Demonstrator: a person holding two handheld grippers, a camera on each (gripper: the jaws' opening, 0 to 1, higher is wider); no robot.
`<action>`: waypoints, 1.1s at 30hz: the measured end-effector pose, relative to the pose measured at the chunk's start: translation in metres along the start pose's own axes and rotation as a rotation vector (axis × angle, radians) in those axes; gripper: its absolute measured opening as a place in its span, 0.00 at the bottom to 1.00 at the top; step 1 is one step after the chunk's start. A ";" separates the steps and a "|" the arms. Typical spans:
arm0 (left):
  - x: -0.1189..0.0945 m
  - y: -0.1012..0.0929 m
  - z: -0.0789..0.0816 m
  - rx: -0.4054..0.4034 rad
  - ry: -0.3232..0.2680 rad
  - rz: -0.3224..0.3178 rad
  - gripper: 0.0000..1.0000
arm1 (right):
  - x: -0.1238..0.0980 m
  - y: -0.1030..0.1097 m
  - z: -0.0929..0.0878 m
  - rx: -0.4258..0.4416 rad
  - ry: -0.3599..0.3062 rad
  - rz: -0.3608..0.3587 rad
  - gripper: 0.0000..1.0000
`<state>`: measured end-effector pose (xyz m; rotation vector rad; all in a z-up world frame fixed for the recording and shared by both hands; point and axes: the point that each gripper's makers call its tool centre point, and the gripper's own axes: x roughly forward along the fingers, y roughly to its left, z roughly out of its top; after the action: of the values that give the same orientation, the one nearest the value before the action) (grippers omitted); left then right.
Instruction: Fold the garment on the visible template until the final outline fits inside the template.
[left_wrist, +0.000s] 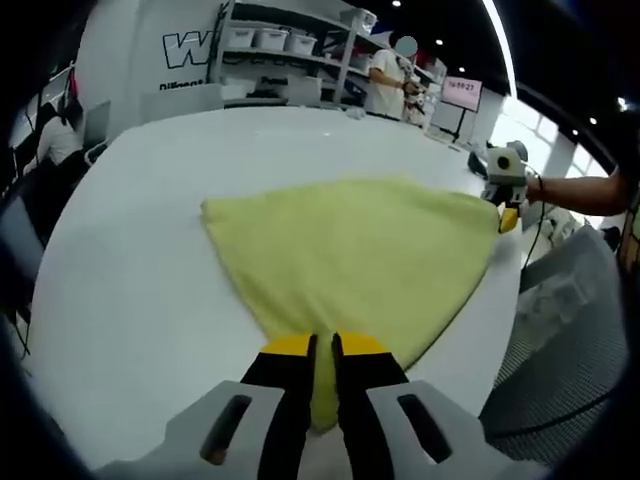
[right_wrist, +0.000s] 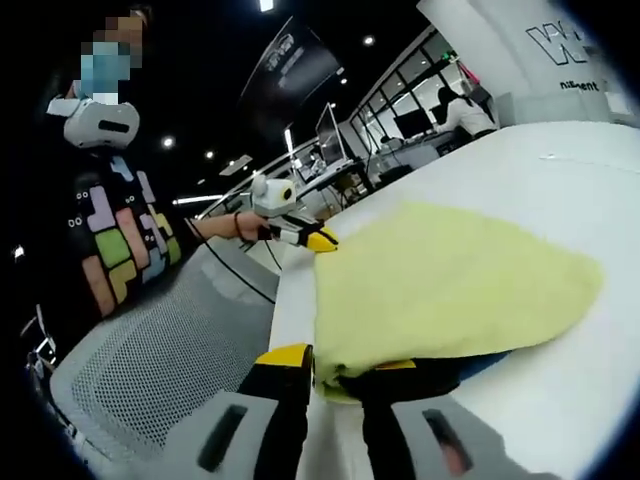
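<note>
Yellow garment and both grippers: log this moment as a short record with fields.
garment: yellow cloth, spread on the white table
left gripper: shut on the garment's near corner
right gripper: shut on the garment's edge, cloth bunched between the jaws
other gripper seen: at the garment's far corner in both views
template: not discernible
surroundings: mesh chair beside the table; people and shelves behind
</note>
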<state>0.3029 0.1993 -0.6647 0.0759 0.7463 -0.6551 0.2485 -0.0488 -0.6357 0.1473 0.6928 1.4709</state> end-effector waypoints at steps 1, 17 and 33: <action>0.000 0.001 0.000 0.014 0.009 0.012 0.00 | 0.000 0.005 -0.003 -0.005 0.011 0.016 0.09; 0.000 0.004 -0.001 0.030 0.033 0.033 0.00 | -0.030 0.009 0.002 -0.017 -0.041 -0.007 0.00; -0.001 -0.002 -0.001 0.016 0.028 0.031 0.00 | -0.039 -0.014 -0.009 0.015 -0.044 -0.091 0.04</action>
<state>0.3008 0.1989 -0.6639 0.1116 0.7651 -0.6320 0.2579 -0.0903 -0.6367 0.1579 0.6666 1.3720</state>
